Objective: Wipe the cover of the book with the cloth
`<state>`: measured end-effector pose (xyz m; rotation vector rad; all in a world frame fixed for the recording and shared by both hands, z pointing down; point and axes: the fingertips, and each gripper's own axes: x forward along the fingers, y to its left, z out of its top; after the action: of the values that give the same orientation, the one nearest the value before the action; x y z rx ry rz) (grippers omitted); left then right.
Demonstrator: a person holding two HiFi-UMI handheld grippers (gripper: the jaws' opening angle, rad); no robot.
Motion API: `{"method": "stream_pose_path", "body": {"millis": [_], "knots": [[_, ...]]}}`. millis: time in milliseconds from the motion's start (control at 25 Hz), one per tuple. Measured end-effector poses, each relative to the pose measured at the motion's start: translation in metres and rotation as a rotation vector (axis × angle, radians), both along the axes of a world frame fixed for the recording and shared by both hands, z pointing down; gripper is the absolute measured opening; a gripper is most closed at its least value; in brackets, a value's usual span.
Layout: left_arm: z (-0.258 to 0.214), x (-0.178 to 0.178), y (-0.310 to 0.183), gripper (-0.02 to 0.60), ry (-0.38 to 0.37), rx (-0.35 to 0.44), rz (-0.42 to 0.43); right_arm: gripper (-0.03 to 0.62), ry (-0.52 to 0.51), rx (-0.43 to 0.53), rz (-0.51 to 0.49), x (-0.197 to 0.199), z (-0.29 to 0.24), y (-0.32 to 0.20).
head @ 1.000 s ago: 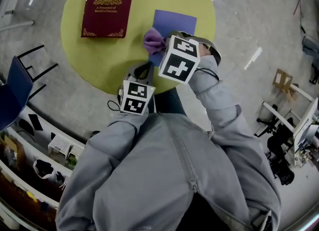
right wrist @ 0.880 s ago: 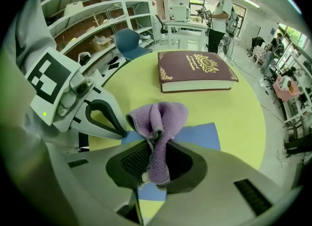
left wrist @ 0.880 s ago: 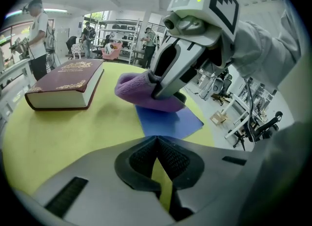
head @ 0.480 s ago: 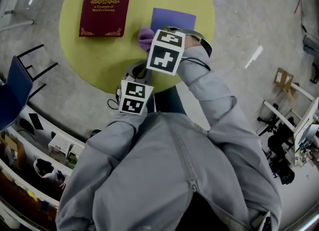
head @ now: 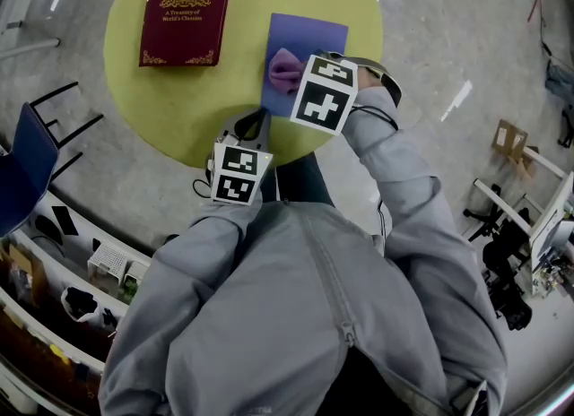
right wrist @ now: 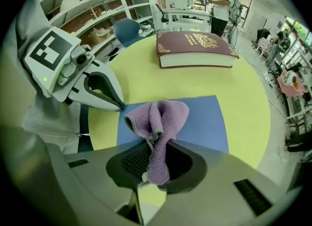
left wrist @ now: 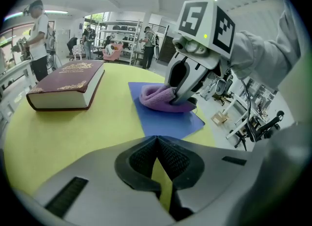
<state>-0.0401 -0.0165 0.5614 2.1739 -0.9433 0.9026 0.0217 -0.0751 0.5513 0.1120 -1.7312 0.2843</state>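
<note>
My right gripper (right wrist: 155, 164) is clamped on the purple cloth (right wrist: 158, 115), which sits bunched over the blue mat (right wrist: 207, 122). The red book (right wrist: 195, 49) lies flat on the yellow table (right wrist: 131, 79), apart from the mat. My left gripper (left wrist: 157, 144) is pinched closed, holding nothing.

Head view: the counter (head: 143, 100) is cut off at 12 o'clock by the picture's edge, while the marker cube (head: 325, 100) of the right gripper (head: 301, 82) hides that gripper's jaws, the 4 o'clock part of the cloth (head: 283, 68) and the 5 o'clock corner of the blue mat (head: 309, 33).
</note>
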Motion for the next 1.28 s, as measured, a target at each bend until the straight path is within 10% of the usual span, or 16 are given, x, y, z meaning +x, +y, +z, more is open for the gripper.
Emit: {"method": "stream_pose_path", "body": {"millis": [1280], "knots": [[0.001, -0.007, 0.011, 0.017, -0.03, -0.009, 0.024, 0.098, 0.12, 0.028, 0.092, 0.084, -0.003, 0.018]]}}
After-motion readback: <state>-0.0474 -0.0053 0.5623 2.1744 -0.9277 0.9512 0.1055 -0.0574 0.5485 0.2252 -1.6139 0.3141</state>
